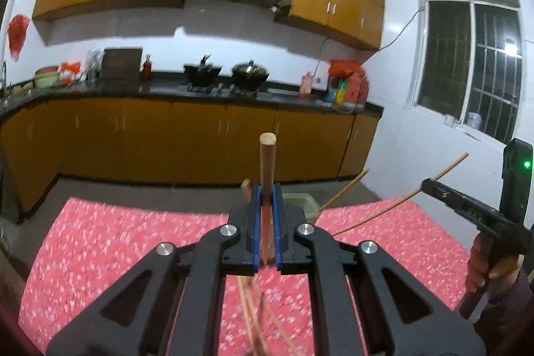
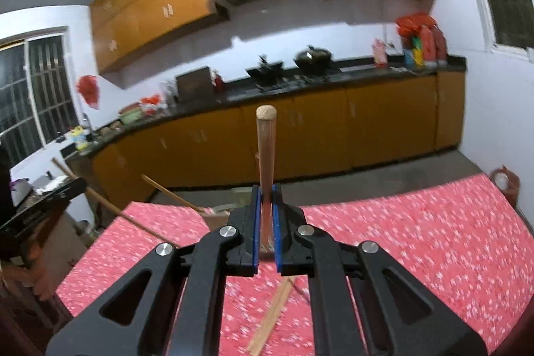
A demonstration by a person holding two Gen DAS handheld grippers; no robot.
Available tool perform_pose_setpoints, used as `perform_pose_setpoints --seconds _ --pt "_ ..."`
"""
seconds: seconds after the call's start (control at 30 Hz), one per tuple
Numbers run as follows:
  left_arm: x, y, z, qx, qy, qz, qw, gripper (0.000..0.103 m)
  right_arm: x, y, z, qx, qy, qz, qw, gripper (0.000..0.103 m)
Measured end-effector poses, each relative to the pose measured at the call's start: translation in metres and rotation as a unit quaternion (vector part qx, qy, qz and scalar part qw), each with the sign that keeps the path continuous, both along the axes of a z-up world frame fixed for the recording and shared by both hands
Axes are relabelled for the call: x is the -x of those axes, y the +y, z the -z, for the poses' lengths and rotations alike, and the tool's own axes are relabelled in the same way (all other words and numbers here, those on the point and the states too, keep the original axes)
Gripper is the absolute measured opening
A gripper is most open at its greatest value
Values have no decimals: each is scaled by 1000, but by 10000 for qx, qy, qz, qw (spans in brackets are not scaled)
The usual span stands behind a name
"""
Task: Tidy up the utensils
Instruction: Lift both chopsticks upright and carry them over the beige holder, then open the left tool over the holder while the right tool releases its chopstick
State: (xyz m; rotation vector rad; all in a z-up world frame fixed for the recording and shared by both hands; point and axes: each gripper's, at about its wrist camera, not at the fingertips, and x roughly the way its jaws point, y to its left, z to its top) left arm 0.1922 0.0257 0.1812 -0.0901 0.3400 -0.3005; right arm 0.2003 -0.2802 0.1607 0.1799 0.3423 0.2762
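A: Start closest in. What are the claws doing?

B: The left gripper [image 1: 266, 189] is pinched tight on the left chopstick [image 1: 267, 162], which runs forward between the blue pads and out past their tips. The right gripper [image 2: 266, 189] is clamped the same way on the right chopstick [image 2: 265, 149]. Both are held above the red tablecloth [image 1: 116, 239], with nothing touching it.

A: Is anything left on the cloth?

B: Yes. Loose chopsticks [image 2: 270, 312] lie flat on it right under the right gripper. They're blurred, so I can't count them.

A: And further out?

B: At the far edge of the tablecloth stands a pale box [image 1: 302, 201], with a stick [image 1: 347, 189] leaning out of it. Beyond the cloth are the floor and then the kitchen counter [image 1: 167, 89], which has woks on it.

A: So which step is this?

B: I'd say it's the carry. One chopstick is in each claw, picked up and not yet put away. The box looks like where they're headed.

A: What does the next move need?

B: Take both across the cloth to the box and tip each chopstick end-down over the opening. Let go only once the end is inside, keeping clear of the leaning stick. Then there are the loose ones on the cloth to collect.
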Motion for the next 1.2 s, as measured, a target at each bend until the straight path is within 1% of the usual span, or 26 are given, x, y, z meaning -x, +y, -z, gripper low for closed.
perform_pose_setpoints --seconds 0.07,0.13,0.27,0.33,0.4,0.57,0.67,0.8,1.0,1.03,1.1,1.13,1.2 --pt "-1 -7 -10 -8 -192 -29 9998 8 -4 7 -9 22 -141 -7 9999 7" --pt "-7 -15 -22 72 -400 -65 9992 8 -11 12 -16 34 -273 22 9996 7" --pt "-23 -24 -36 163 -682 -230 9973 8 -24 21 -23 76 -435 100 9990 7" --pt "-35 -28 -37 207 -592 -217 9978 8 -37 25 -21 146 -399 131 9990 7" --pt "-48 -32 -33 206 -429 -244 9986 8 -53 28 -12 182 -222 164 9995 7" --pt "-70 -35 -12 86 -143 -344 9993 8 -81 29 14 164 260 150 9994 7" --pt "-81 -34 2 34 14 -354 9994 8 -89 34 25 182 449 108 9988 7" --pt "-98 -34 17 5 215 -318 9993 8 -94 41 32 235 563 65 9981 7" --pt "-115 -37 33 17 466 -244 9986 8 -106 50 33 290 654 19 9974 7" --pt "-117 -37 34 66 501 -263 9984 8 -106 50 32 268 646 25 9975 8" --pt "-118 -33 35 193 527 -244 9981 16 -104 50 31 254 635 -1 9977 8" --pt "-116 -31 34 230 505 -263 9981 22 -104 50 31 259 625 7 9977 9" --pt "-113 -29 33 227 438 -285 9984 24 -102 48 30 234 612 16 9978 10"
